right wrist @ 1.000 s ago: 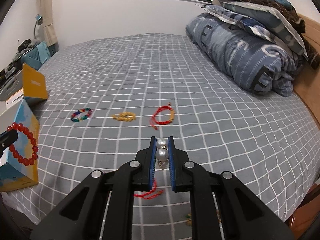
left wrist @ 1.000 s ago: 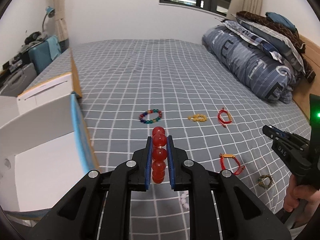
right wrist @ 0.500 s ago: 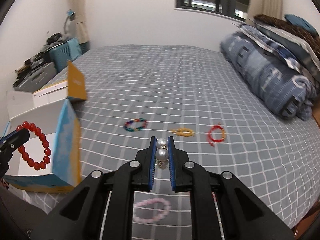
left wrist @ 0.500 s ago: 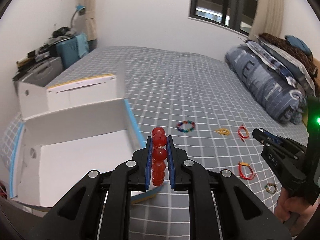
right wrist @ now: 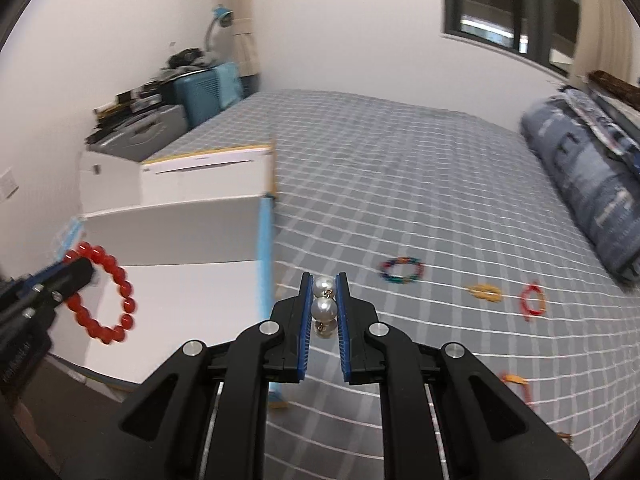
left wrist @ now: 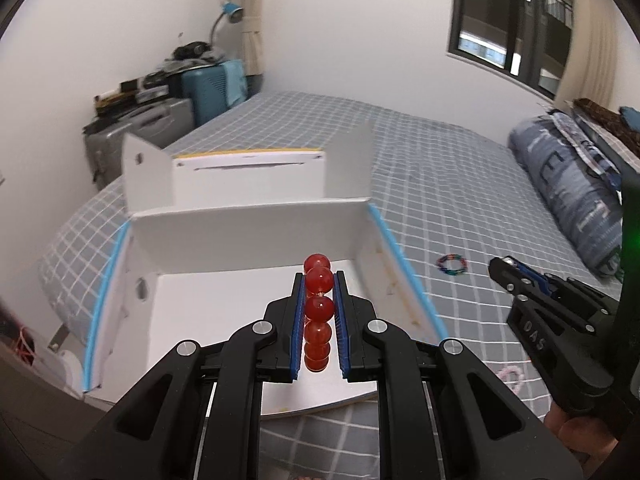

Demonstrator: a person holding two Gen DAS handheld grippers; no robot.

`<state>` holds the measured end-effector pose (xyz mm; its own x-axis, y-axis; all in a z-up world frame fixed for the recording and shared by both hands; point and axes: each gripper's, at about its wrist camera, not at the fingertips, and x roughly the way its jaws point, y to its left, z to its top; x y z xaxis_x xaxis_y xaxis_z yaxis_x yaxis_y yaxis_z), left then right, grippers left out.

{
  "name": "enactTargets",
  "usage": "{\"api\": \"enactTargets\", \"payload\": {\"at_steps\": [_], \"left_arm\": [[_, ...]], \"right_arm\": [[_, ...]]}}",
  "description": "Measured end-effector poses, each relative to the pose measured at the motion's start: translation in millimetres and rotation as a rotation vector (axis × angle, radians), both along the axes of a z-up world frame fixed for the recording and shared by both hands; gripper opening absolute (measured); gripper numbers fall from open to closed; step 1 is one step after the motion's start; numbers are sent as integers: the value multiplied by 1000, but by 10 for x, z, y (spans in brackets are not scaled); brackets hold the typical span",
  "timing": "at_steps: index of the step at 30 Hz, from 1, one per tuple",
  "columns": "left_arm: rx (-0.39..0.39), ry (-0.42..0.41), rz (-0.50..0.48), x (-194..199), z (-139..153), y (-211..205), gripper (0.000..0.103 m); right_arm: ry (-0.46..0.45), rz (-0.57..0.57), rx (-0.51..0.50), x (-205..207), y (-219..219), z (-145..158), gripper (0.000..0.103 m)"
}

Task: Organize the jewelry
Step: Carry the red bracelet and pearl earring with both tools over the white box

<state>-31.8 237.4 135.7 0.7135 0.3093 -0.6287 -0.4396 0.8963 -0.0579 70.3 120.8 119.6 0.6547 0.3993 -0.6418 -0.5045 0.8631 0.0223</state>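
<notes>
My left gripper (left wrist: 319,280) is shut on a red bead bracelet (left wrist: 318,308) and holds it above the open white box (left wrist: 248,224) at the bed's left edge. The right wrist view shows that bracelet (right wrist: 106,292) hanging from the left gripper (right wrist: 82,270) over the box (right wrist: 188,296). My right gripper (right wrist: 324,286) is shut on a pearl piece (right wrist: 324,308), to the right of the box, over the bed. It also shows in the left wrist view (left wrist: 508,266). A multicoloured bracelet (right wrist: 401,270), a yellow one (right wrist: 485,293) and a red cord one (right wrist: 532,304) lie on the bed.
The grey checked bedspread (right wrist: 420,200) carries more pieces: a pink bracelet (left wrist: 510,374) and a red one (right wrist: 516,384) near the front edge. A folded blue duvet (right wrist: 592,184) lies at the right. Suitcases (left wrist: 160,128) and clutter stand beyond the box.
Both grippers have swung left. The left gripper has carried the red bracelet from over the bed to over the open box. The right gripper has come closer to the box with its pearls.
</notes>
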Motion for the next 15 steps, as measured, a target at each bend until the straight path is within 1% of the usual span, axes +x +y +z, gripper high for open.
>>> {"api": "enactTargets", "payload": {"at_steps": [3,8,11,15], "left_arm": [[15,6,43,-86,-22,141,13],[2,30,91,-181,-118,429,13],[-9,60,121,-206,-239,602,13],[-26,98,151,-226,-426,799,13]], "right_arm": [[10,58,6,-69,316,-42,11],[51,125,-10,-96,766,-196,11],[95,152,-31,-67,998,-326,11],[142,150,-46,-24,1170,-490,11]]}}
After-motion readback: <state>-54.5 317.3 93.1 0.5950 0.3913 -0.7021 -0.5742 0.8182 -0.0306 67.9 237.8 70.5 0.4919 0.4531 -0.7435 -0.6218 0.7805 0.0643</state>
